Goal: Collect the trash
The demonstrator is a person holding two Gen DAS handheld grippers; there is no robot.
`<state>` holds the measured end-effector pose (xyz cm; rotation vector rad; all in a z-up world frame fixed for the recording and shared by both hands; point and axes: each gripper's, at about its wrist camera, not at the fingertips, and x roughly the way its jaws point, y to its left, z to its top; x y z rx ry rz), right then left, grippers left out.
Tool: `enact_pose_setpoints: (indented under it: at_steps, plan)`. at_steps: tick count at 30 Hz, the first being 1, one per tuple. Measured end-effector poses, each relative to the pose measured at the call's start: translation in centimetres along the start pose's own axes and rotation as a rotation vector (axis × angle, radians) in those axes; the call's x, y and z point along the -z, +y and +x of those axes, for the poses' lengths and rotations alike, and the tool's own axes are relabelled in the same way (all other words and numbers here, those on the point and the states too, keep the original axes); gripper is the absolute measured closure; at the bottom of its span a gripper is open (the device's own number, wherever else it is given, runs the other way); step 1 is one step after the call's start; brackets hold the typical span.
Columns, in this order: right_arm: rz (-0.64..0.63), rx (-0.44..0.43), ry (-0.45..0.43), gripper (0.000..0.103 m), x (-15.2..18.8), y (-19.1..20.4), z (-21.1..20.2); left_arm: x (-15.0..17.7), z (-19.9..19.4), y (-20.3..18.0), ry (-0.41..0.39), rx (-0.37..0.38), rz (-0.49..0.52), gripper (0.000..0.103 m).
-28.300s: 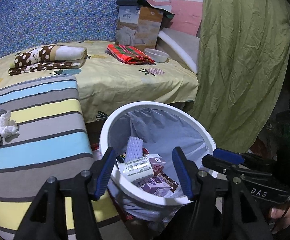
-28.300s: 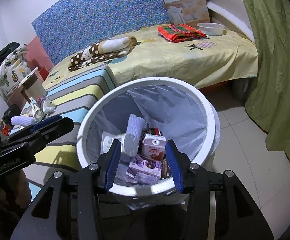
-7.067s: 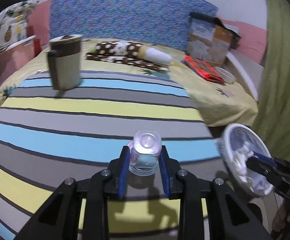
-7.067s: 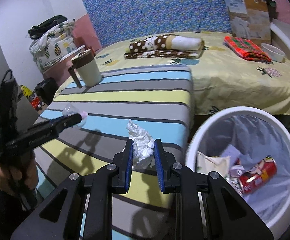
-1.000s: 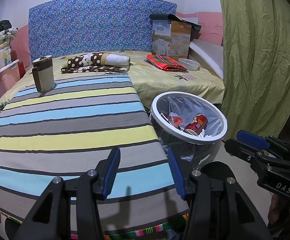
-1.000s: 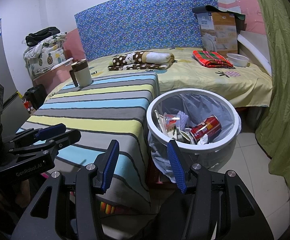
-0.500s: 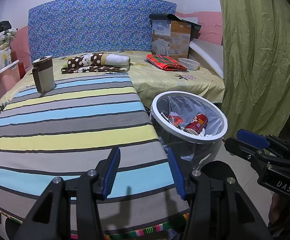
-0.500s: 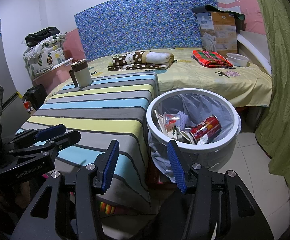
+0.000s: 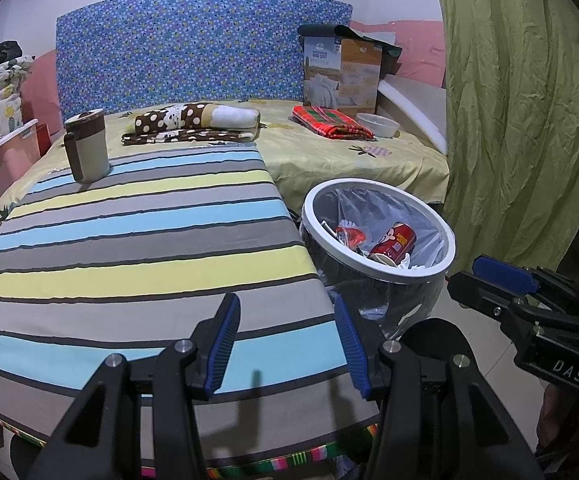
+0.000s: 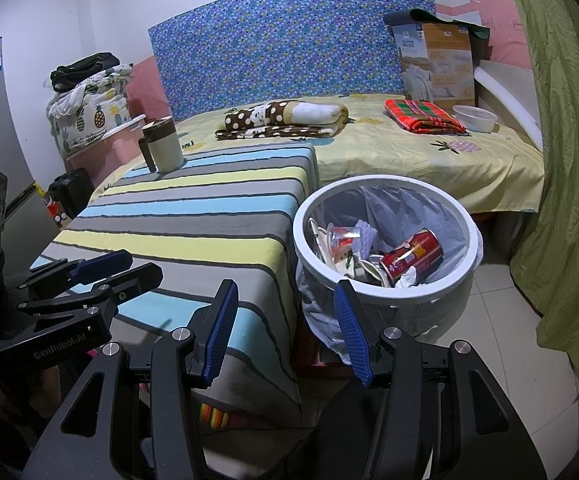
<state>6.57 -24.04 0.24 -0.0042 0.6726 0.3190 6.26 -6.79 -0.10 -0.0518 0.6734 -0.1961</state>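
A white-rimmed trash bin [image 9: 445, 268] [image 10: 467, 268] lined with a clear bag stands on the floor right of the striped table [image 9: 137, 240] [image 10: 193, 216]. Inside lie a red can [image 9: 393, 238] [image 10: 411, 256], a crumpled tissue [image 10: 407, 278], a plastic cup [image 10: 341, 236] and wrappers. My left gripper [image 9: 287, 346] hangs open and empty over the table's near right corner. Just as empty, my right gripper [image 10: 285, 334] stands open in front of the bin, low over the table's edge. Each gripper shows from the side in the other's view: the left gripper [image 10: 97, 276] and the right gripper [image 9: 505, 280].
A brown and cream lidded mug [image 9: 86, 146] [image 10: 161, 144] stands at the table's far left corner. Behind is a bed with a folded dotted blanket [image 9: 193, 124], red plaid cloth [image 9: 329, 126], white bowl [image 9: 377, 125] and cardboard box [image 9: 341, 70]. A green curtain [image 9: 517, 120] hangs right.
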Motion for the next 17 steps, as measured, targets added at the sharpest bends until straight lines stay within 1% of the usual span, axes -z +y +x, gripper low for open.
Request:
enact_pose_setpoints:
  at_steps: [17]
  plan:
    - [0.001,0.0,0.004,0.051,0.21,0.06,0.17,0.22,0.3,-0.04,0.008,-0.008,0.001,0.052]
